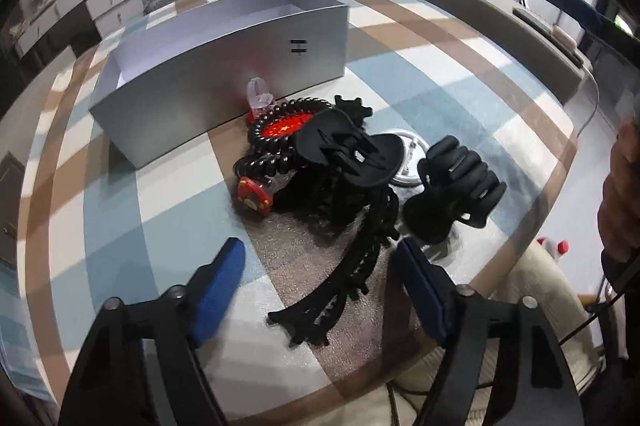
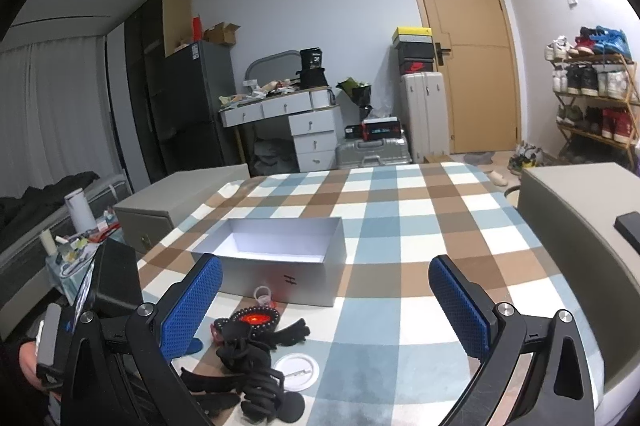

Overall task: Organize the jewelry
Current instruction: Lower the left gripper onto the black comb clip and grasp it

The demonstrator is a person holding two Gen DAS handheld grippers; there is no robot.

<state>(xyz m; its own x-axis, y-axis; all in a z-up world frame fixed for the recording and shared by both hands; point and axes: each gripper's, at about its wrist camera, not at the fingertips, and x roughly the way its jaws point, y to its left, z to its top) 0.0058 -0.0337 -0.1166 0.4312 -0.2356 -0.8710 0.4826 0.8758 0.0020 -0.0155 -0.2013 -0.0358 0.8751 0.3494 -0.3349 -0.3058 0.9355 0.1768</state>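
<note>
A pile of hair accessories lies on the plaid table (image 1: 120, 210) in front of an open silver box (image 1: 224, 66). It holds a black claw clip (image 1: 348, 146), a second black claw clip (image 1: 452, 186), a black spiral tie around a red badge (image 1: 284, 126), a small red button (image 1: 254, 200), a clear plastic piece (image 1: 260, 96) and a white round badge (image 1: 412, 154). My left gripper (image 1: 322, 284) hangs over the near end of the pile, jaws apart on either side of a long black toothed clip (image 1: 344, 282) without touching it. My right gripper (image 2: 326, 306) stands open above the table, behind the pile (image 2: 256, 338), facing the silver box (image 2: 280, 266).
The table's rounded near edge runs close under the left gripper. A grey cabinet (image 2: 580, 246) with a dark phone (image 2: 628, 226) on it stands to the right, another grey cabinet (image 2: 180, 198) to the left. A person's hand (image 1: 620, 194) shows at the right edge.
</note>
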